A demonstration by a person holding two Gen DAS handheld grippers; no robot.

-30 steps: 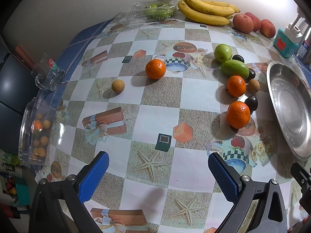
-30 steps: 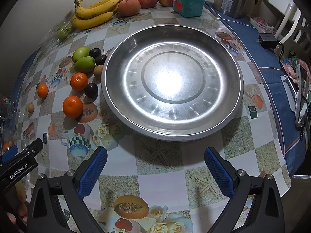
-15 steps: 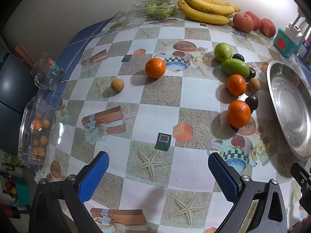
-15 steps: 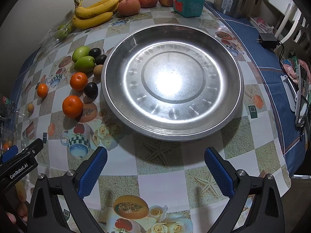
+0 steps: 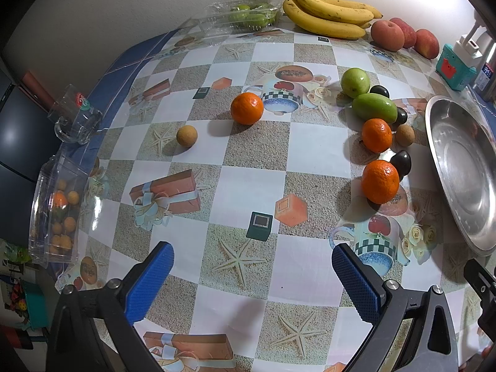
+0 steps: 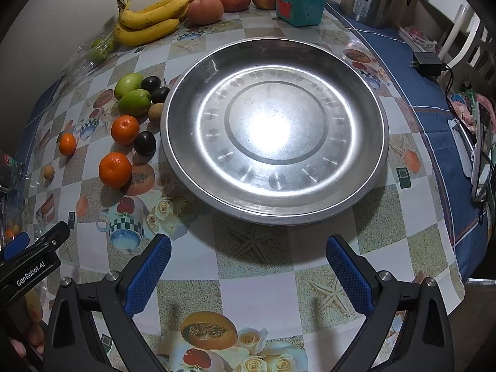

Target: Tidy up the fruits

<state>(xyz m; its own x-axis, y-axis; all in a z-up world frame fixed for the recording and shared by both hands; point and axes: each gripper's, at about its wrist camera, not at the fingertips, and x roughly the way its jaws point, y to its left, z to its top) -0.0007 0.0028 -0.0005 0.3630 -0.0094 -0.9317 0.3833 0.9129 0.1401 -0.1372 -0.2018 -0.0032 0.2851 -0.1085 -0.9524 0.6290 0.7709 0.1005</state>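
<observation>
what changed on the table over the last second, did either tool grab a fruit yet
Nothing visibly changed. The left tool and right tool are both open and holding nothing, the fruit lies where it was, and the metal tray has no fruit in it.

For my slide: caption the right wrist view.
Open right tool faces an empty round steel tray; orange tangerines and green fruit lie beside it.

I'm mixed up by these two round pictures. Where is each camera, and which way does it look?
Left wrist: sits on the left gripper, open, looking over scattered oranges toward the bananas.
Right wrist: sits on the right gripper, open, facing the empty metal plate; fingers show bottom left.
Both show the plate, bananas and oranges.
</observation>
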